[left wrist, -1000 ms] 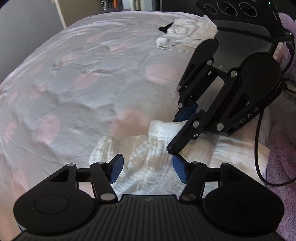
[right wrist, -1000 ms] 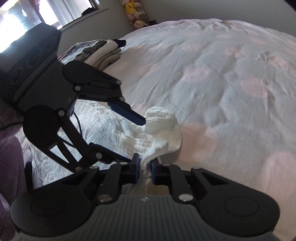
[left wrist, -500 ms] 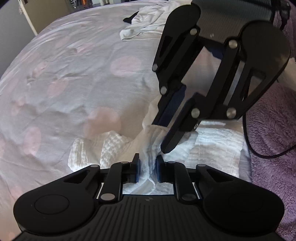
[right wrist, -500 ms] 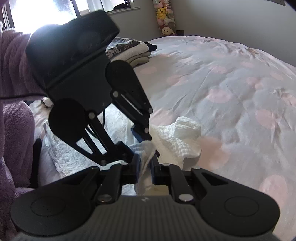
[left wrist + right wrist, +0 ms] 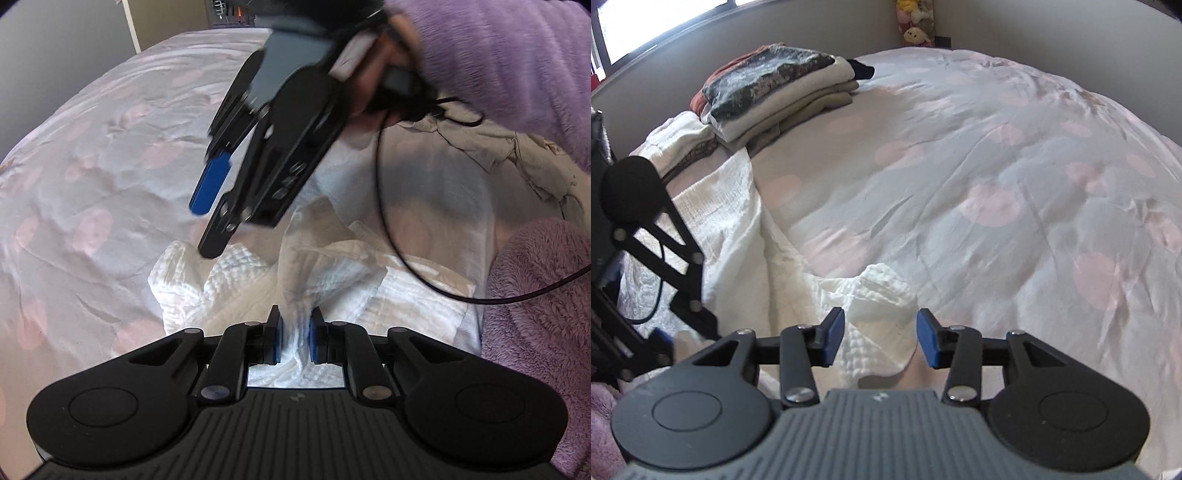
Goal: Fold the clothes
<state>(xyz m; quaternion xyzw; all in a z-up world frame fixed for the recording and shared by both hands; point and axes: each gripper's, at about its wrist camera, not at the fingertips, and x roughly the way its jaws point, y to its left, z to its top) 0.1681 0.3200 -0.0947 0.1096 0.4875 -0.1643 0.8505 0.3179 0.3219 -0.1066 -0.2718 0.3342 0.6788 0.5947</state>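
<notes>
I am working a white crinkled garment (image 5: 255, 284) that is lying bunched on the bed (image 5: 110, 155), near its edge and close below both cameras. My left tool (image 5: 294, 339) is pinching a gathered ridge of that cloth between its blue pads, and the fabric is rising out of the grip in a soft peak. My right tool (image 5: 881, 341) has just been opening its jaws; they are now standing apart with the cloth lying under the gap but not pressed by either pad, so I am judging it released. The garment is looking light, limp and textured, so I am expecting it to sag and drag rather than slide, and to crumple wherever it is not supported. A hem or corner at the loose outer lobe seems the sensible place for the right tool to take hold next, since the middle is already bunched. Around it, a stack of folded clothes (image 5: 779, 88) is sitting well apart toward the far corner of the bed, and some soft toys (image 5: 916, 31) are perched beyond it. A black cable (image 5: 384, 206) is looping over the cloth beside the right tool, and a fluffy purple sleeve (image 5: 509, 55) is hanging over the near side; both could snag or cover the fabric.
</notes>
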